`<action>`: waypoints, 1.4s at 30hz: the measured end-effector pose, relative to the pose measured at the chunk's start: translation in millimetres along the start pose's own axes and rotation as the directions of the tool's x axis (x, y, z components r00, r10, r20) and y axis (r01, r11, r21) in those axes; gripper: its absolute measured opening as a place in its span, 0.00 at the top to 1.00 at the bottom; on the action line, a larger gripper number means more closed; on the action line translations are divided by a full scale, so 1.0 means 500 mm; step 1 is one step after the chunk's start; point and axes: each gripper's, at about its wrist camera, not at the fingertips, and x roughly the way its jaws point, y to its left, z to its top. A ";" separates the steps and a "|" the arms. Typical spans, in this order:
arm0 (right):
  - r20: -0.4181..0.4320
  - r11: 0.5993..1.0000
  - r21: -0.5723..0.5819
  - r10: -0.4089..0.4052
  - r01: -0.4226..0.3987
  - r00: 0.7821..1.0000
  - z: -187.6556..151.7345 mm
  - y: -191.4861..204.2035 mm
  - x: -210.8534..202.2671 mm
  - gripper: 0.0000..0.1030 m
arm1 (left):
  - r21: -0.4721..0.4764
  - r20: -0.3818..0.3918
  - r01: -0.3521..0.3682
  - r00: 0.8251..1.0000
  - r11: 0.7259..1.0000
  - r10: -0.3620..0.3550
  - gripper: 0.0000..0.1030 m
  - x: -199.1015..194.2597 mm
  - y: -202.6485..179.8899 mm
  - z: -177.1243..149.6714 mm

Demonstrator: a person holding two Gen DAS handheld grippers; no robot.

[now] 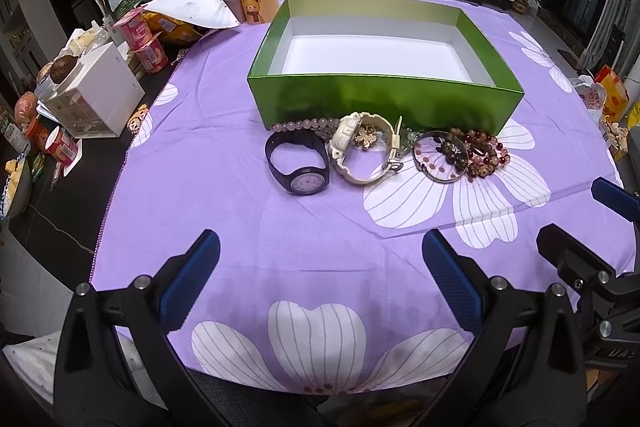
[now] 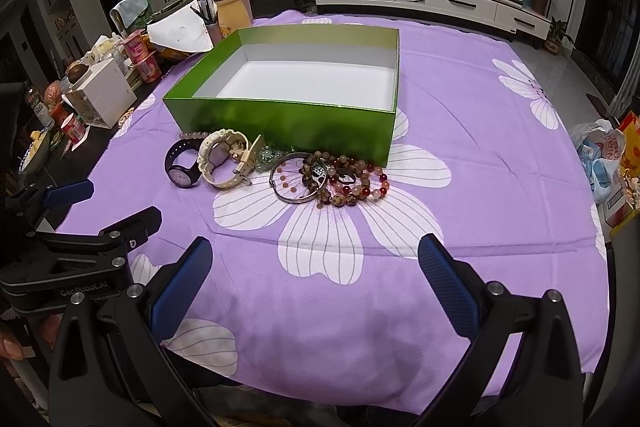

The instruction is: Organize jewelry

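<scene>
Centrally, glossy green box (image 1: 384,99), beaded bracelets (image 2: 352,187), round black watch (image 1: 298,167)

green box (image 1: 384,99), watches (image 1: 300,163), bead bracelets (image 1: 480,151)

Pink beads (image 1: 298,125) partly hidden behind black watch (image 1: 299,163) and cream watch (image 1: 366,147). Green beads (image 2: 267,155) mostly covered by cream watch strap. Bangle (image 2: 294,179) overlaps bead pile (image 2: 348,183); separate strands impossible to tell apart. Gold charm (image 1: 366,139) too small to identify. Box (image 1: 384,99) front wall hides near part of floor. Left gripper (image 2: 108,203) cut by frame edge.
</scene>
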 end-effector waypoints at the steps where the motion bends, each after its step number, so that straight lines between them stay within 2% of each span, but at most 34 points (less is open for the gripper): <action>1: 0.000 1.000 0.000 0.000 0.000 1.000 0.000 -0.001 0.000 0.01 | 0.000 0.001 0.001 1.000 1.000 -0.001 0.02 0.000 0.000 0.000; 42: -0.003 1.000 0.005 0.006 -0.006 1.000 -0.003 0.000 -0.002 0.01 | 0.002 -0.003 0.001 1.000 1.000 -0.001 0.02 0.004 -0.006 -0.001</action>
